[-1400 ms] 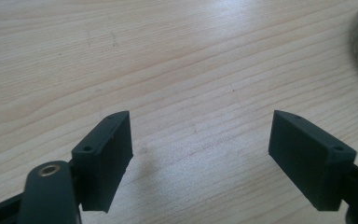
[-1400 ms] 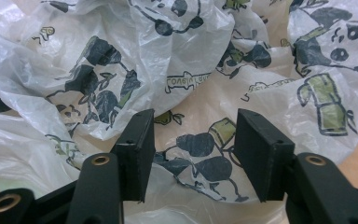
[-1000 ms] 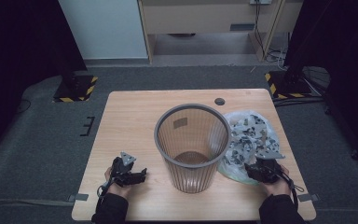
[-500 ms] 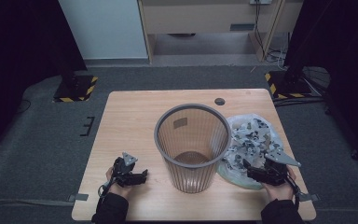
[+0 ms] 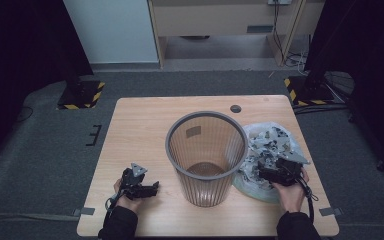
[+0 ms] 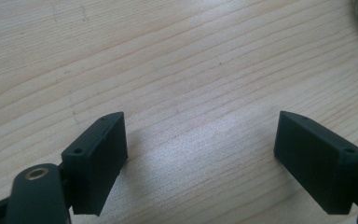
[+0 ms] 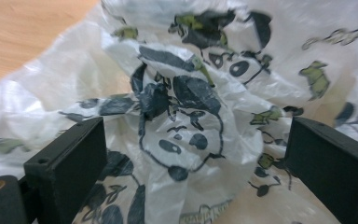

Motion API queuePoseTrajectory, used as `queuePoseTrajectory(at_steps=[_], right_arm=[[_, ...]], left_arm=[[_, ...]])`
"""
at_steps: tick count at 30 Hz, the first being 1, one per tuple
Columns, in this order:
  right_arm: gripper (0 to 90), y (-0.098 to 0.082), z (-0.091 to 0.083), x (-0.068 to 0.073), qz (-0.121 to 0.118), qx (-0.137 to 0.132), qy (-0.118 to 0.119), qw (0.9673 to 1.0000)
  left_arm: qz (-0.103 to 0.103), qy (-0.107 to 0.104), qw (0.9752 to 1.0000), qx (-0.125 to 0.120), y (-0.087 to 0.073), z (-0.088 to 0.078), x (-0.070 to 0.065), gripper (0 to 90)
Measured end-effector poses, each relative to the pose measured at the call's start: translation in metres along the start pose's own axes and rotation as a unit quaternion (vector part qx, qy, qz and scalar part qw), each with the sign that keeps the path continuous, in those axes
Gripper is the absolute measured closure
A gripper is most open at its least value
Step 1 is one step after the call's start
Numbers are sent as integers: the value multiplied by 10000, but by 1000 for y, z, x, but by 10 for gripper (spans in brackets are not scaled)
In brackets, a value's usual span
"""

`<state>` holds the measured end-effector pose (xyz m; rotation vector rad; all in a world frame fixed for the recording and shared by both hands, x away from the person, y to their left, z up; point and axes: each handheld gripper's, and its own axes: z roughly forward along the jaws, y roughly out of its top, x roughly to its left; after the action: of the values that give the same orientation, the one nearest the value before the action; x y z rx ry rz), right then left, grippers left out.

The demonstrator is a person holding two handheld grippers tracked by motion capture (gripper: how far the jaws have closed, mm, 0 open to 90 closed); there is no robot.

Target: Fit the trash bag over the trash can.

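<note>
Panda-print plastic bag [image 7: 186,116] between right claw [image 7: 191,154] jaws.

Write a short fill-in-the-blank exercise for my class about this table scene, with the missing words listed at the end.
1. The grey mesh wastebasket stands upright in the middle of the ____.
2. The crumpled plastic bag is printed with cartoon ____.
3. The right gripper has its jaws open on either side of a fold of the ____.
4. The left gripper has its jaws ____ over bare wood.

Missing words: table; pandas; bag; open
</note>
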<state>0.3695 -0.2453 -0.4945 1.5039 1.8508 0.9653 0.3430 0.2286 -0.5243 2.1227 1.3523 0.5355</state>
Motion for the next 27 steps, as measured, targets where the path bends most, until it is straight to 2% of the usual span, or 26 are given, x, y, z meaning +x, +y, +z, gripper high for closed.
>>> queuePoseTrajectory(at_steps=[6, 11, 15, 18, 21, 23, 27], right_arm=[[95, -1, 16, 7, -220, 318, -18, 9993], [203, -7, 23, 6, -250, 607, -137, 9978], [352, -10, 27, 4, -368, 747, -173, 9964], [492, -10, 28, 3, -321, 750, -127, 9966], [642, -11, 29, 3, -350, 730, -90, 9967], [773, -11, 29, 3, -299, 713, -91, 9970], [855, -8, 25, 4, -273, 524, -151, 9981]], left_arm=[[-29, -23, 10000, -12, -1, 0, 0, 157], [-35, -38, 10000, -15, 0, 1, 0, 150], [-1, -34, 10000, -8, 1, 2, 0, 147], [18, -41, 10000, -16, 0, 1, -1, 147], [0, -64, 10000, -10, 0, 2, 0, 146], [-14, -77, 10000, -7, 0, 2, 0, 143], [14, -57, 10000, -6, 1, 2, -1, 144]])
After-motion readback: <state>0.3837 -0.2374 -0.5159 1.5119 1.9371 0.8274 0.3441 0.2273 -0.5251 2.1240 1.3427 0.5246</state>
